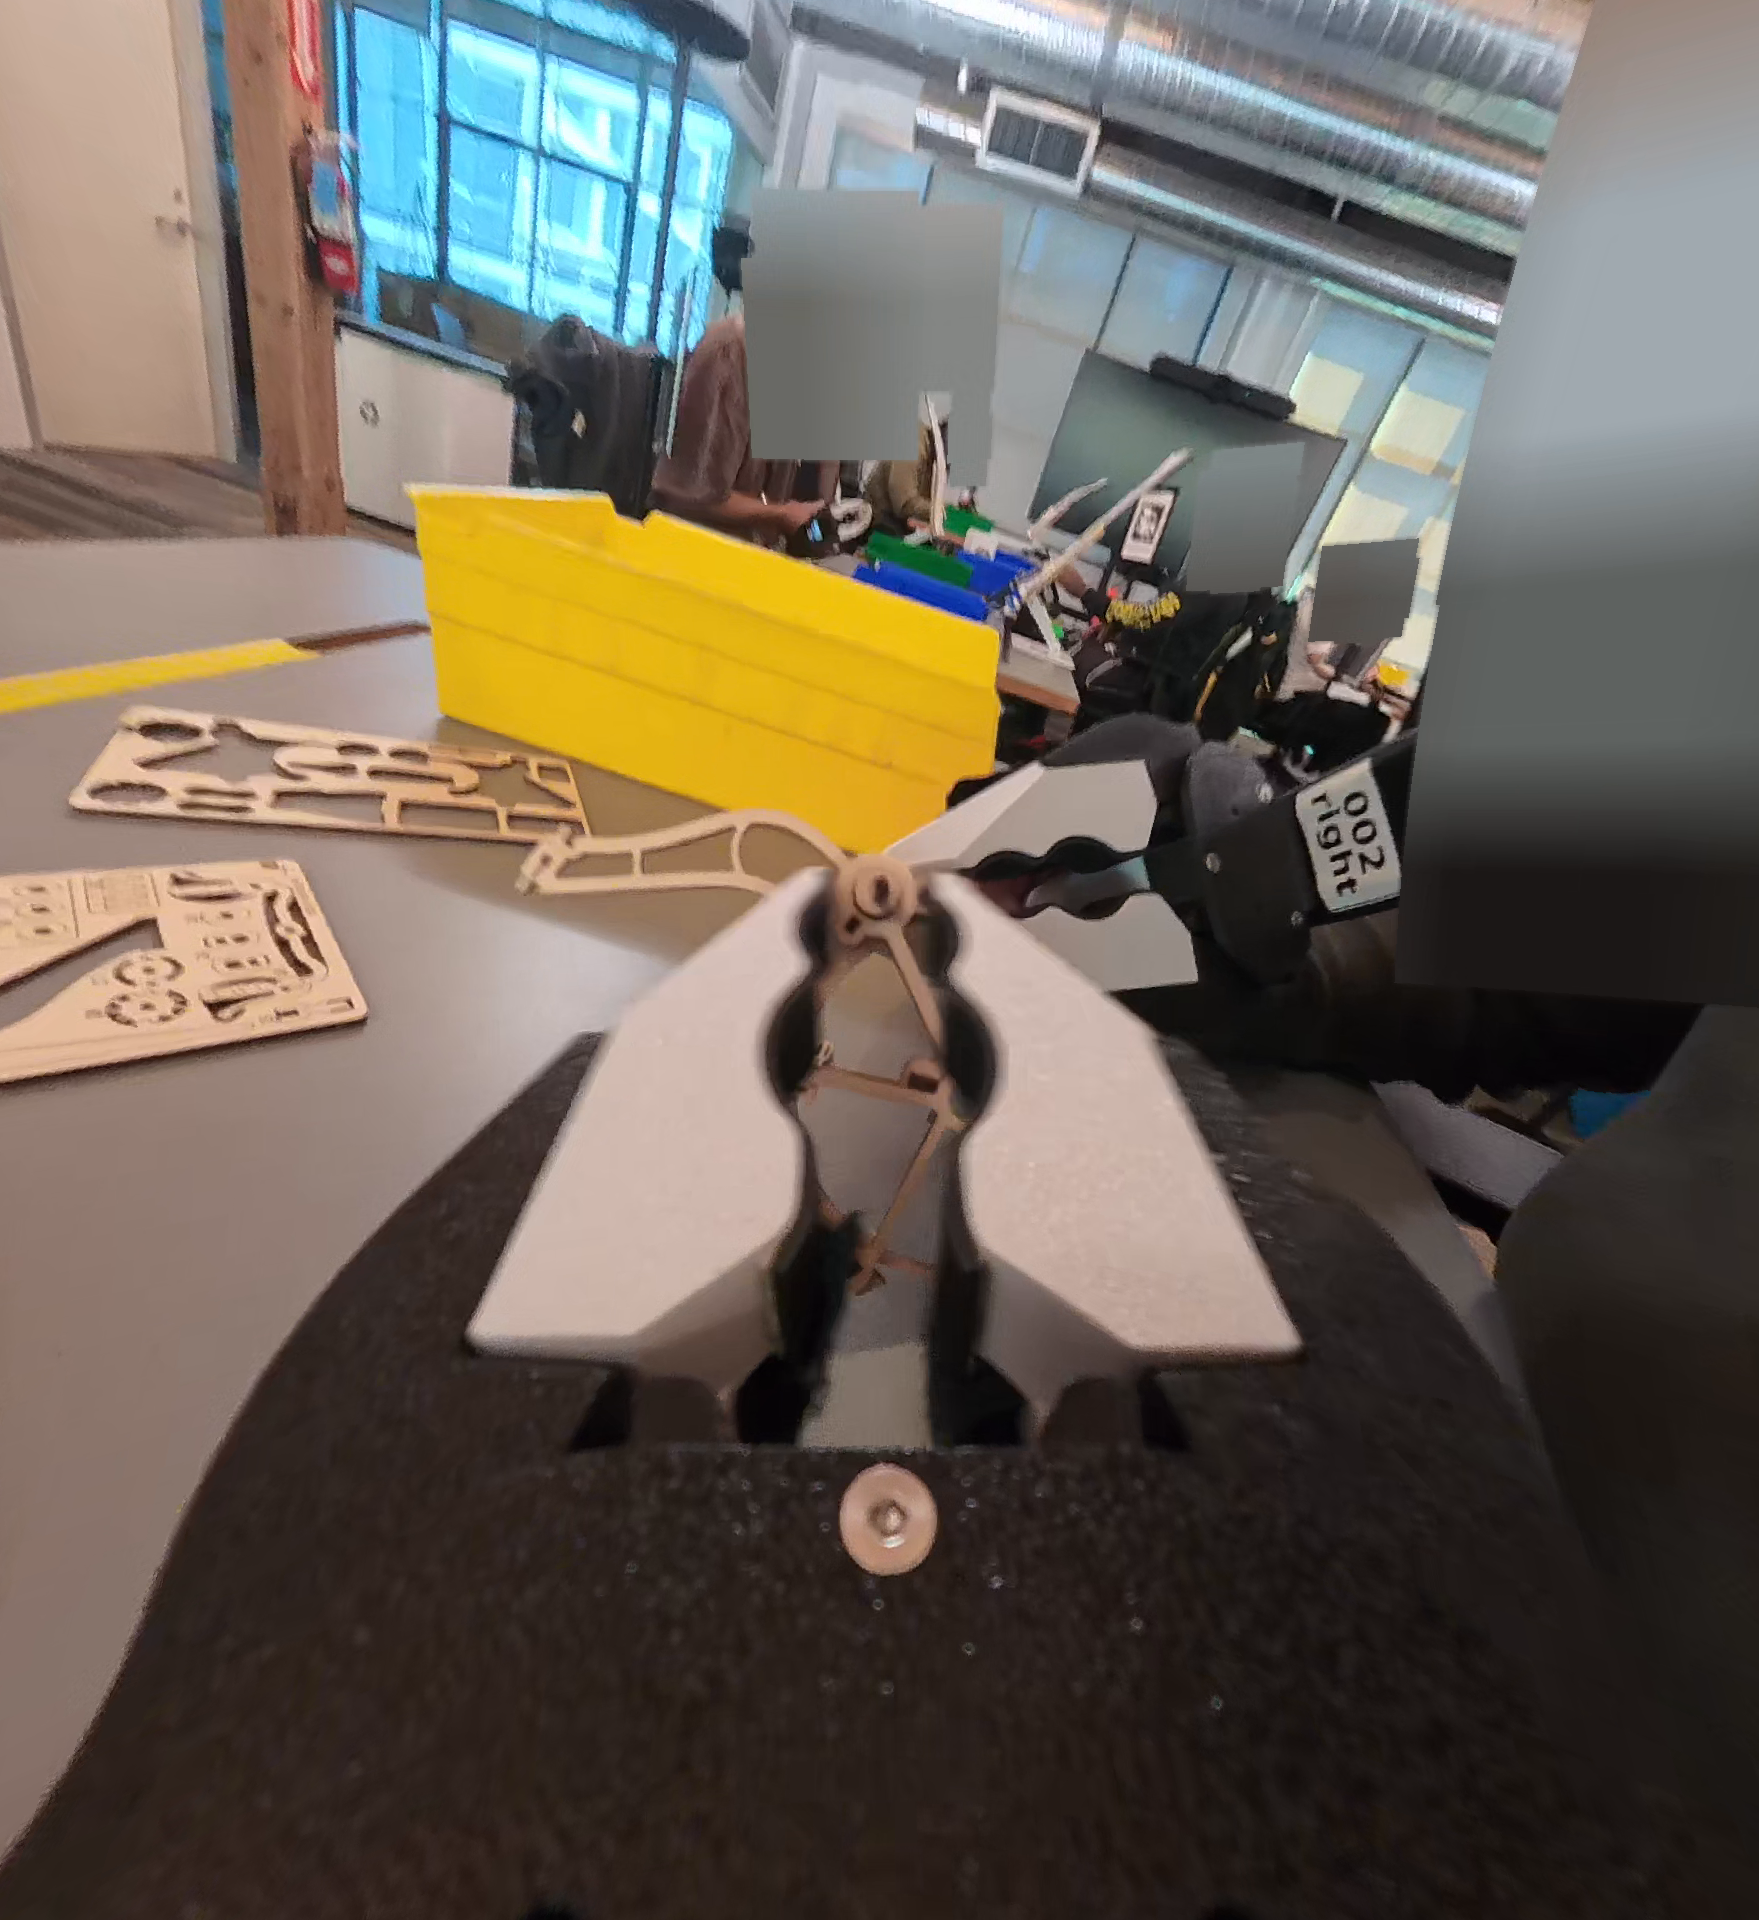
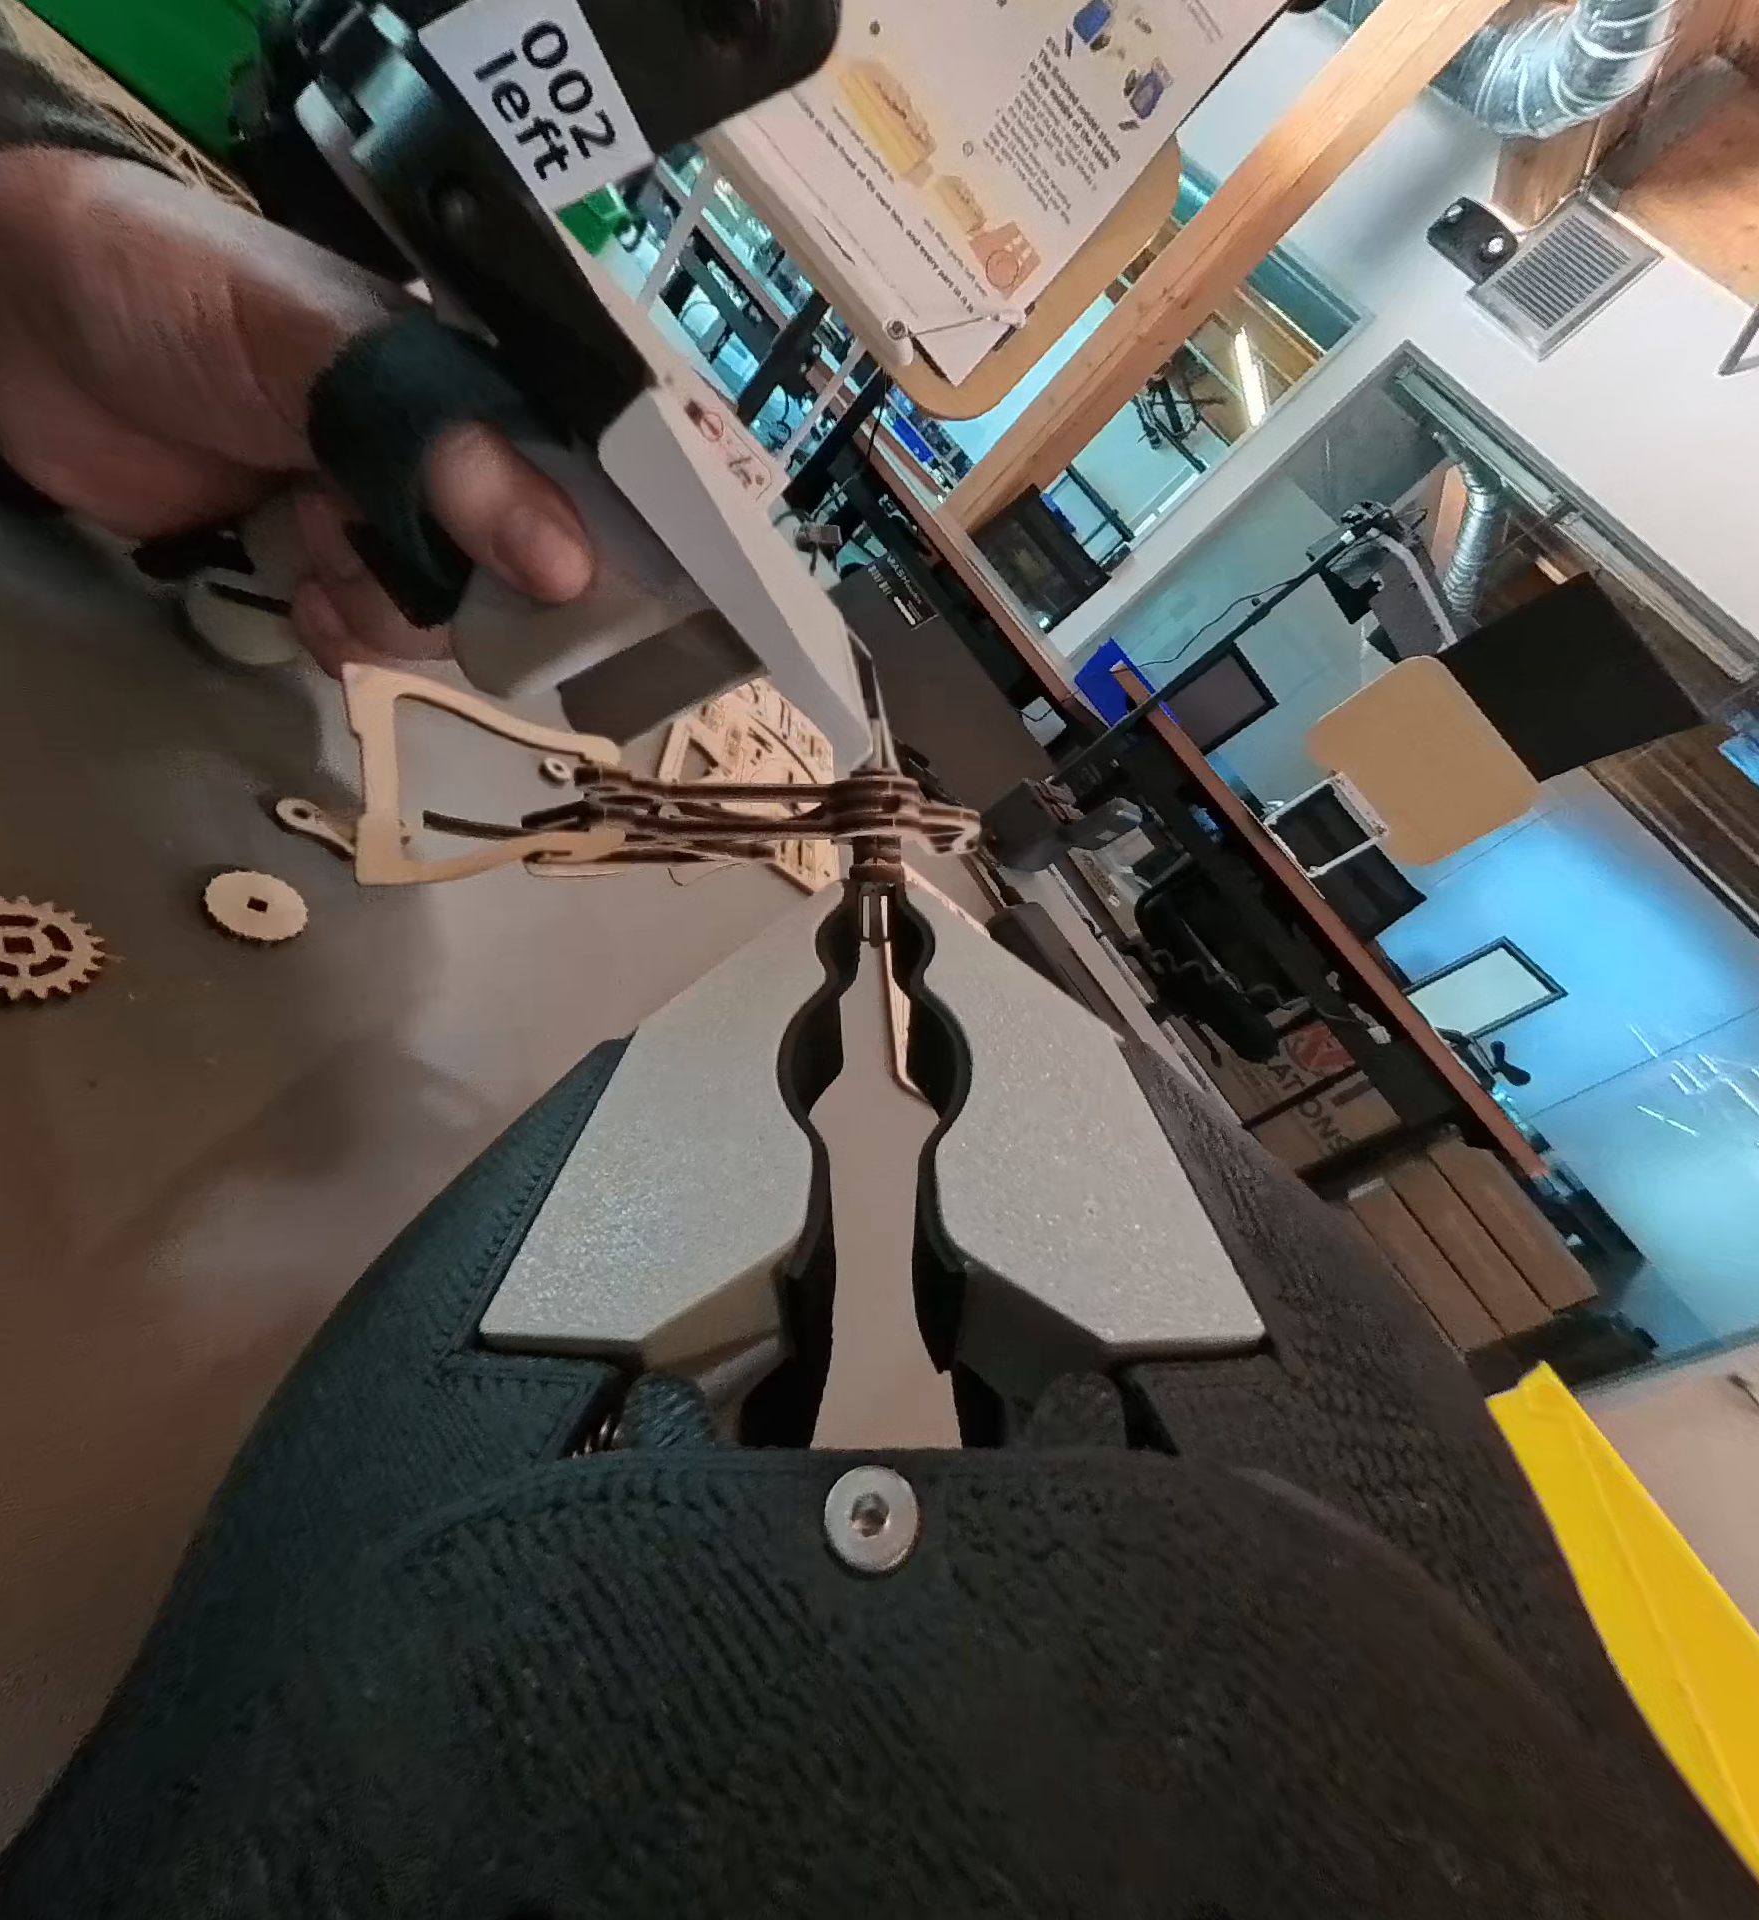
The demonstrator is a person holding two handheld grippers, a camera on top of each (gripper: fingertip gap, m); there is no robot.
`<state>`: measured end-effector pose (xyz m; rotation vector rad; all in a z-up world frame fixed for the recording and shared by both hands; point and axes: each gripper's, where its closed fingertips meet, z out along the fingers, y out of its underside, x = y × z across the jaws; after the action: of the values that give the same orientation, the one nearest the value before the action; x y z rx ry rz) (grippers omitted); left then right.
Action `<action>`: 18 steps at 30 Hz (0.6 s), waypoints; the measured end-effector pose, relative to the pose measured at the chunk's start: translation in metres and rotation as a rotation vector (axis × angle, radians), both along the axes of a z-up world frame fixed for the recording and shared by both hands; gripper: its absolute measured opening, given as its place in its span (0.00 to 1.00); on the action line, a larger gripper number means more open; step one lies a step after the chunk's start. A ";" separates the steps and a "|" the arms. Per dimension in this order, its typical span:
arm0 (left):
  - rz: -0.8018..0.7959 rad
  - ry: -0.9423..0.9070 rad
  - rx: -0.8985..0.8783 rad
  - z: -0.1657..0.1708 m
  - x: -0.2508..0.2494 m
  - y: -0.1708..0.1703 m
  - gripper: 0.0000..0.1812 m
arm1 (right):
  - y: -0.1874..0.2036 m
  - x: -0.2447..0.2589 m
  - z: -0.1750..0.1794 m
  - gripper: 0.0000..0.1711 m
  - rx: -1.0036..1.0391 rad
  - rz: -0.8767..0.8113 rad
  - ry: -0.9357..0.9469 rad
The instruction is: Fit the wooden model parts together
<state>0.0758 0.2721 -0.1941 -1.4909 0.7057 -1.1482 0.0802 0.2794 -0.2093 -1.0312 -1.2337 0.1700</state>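
1. Left wrist view: rides on the left gripper, looks forward and level across the grey table, very near its fingertips.
2. Right wrist view: on the right gripper, rolled, horizon tilted toward 1 o'clock.
3. Shared: wooden model at 12 o'clock; each view catches the other gripper.

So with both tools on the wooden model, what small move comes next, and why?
Probably a short push by the right tool, driving its small peg into the wooden frame that the left tool holds: the peg already meets the frame's hub.
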 end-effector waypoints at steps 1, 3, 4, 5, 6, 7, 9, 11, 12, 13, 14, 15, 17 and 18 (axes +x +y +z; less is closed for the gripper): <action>0.009 -0.008 0.007 0.003 -0.002 0.000 0.14 | 0.000 0.001 0.001 0.02 -0.002 0.002 0.006; 0.019 -0.018 0.013 0.005 -0.005 0.000 0.18 | 0.001 0.003 0.003 0.02 -0.010 0.002 0.025; 0.020 -0.019 0.010 0.006 -0.007 0.000 0.19 | 0.002 0.004 0.004 0.02 -0.020 0.003 0.040; 0.020 -0.019 0.010 0.006 -0.008 -0.001 0.20 | 0.003 0.005 0.006 0.02 -0.029 0.002 0.054; 0.021 -0.019 0.010 0.007 -0.010 -0.002 0.21 | 0.004 0.007 0.007 0.02 -0.034 0.000 0.062; 0.027 -0.015 0.014 0.009 -0.013 -0.002 0.22 | 0.005 0.008 0.007 0.02 -0.034 -0.004 0.067; 0.048 0.011 0.034 0.012 -0.021 -0.002 0.23 | 0.008 0.011 0.008 0.02 -0.029 -0.011 0.071; 0.047 0.074 0.039 0.010 -0.028 -0.004 0.24 | 0.012 0.015 0.009 0.02 -0.028 -0.024 0.083; 0.011 0.124 0.024 0.005 -0.028 -0.010 0.25 | 0.014 0.017 0.010 0.02 -0.028 -0.031 0.090; -0.026 0.177 -0.006 -0.001 -0.027 -0.016 0.27 | 0.016 0.019 0.010 0.02 -0.030 -0.037 0.096; -0.082 0.227 -0.045 -0.009 -0.024 -0.026 0.30 | 0.018 0.021 0.011 0.02 -0.033 -0.041 0.103; -0.126 0.284 -0.098 -0.019 -0.021 -0.034 0.33 | 0.019 0.023 0.012 0.02 -0.037 -0.043 0.109; -0.214 0.401 -0.121 -0.036 -0.016 -0.054 0.29 | 0.020 0.024 0.012 0.02 -0.046 -0.046 0.116; -0.242 0.475 -0.120 -0.045 -0.014 -0.063 0.26 | 0.021 0.024 0.012 0.02 -0.048 -0.047 0.117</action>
<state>0.0614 0.2095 -0.2394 -1.8435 1.1840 -1.0332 0.1043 0.3001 -0.1975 -1.0762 -1.1031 0.2218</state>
